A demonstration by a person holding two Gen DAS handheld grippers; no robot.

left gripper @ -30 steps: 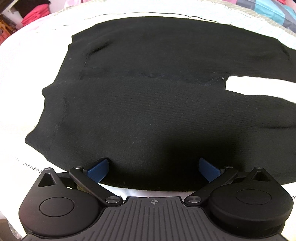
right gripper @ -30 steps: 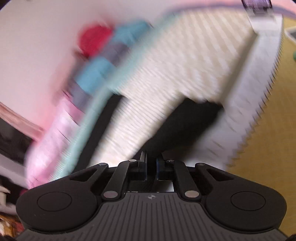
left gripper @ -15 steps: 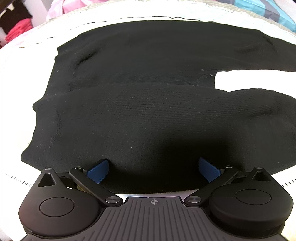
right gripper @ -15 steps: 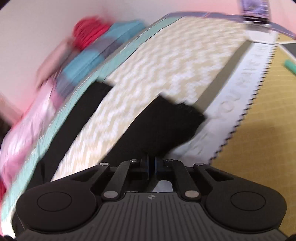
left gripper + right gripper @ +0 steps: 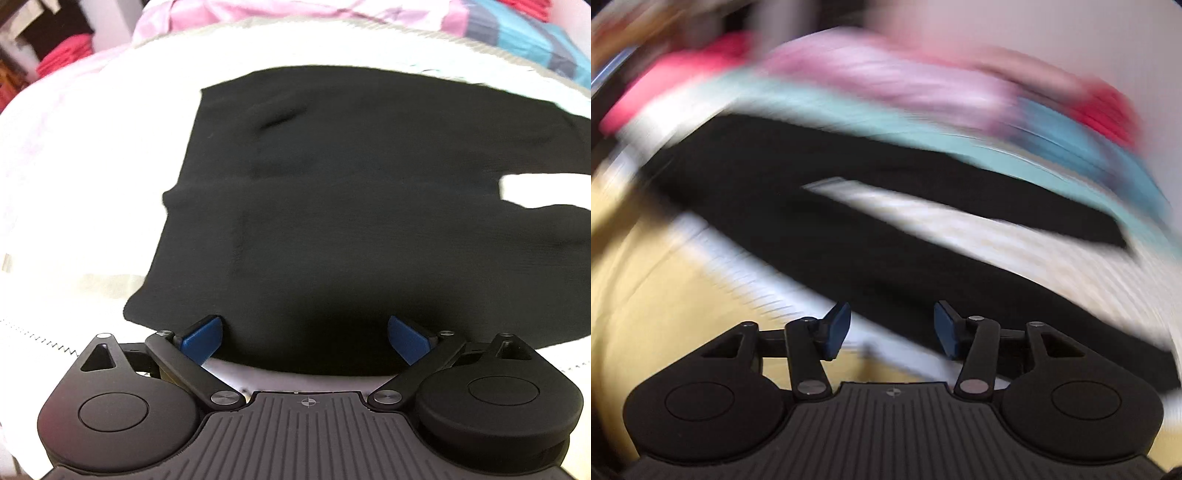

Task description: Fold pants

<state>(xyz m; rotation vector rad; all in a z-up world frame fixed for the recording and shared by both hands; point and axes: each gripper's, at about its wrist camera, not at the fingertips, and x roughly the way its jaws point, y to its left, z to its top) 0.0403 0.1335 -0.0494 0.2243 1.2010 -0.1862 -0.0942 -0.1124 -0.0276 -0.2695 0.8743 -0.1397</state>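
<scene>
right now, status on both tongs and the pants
Left tongs open, over near edge of pants. Right tongs open, empty, view blurred. Pants flat on bed cover, legs apart, unfolded. Nothing lying on them.

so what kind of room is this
Most likely a bedroom: the black pants lie spread on a bed's pale cover, with a pink and blue heap of bedding behind and clothes shelves alongside.
</scene>
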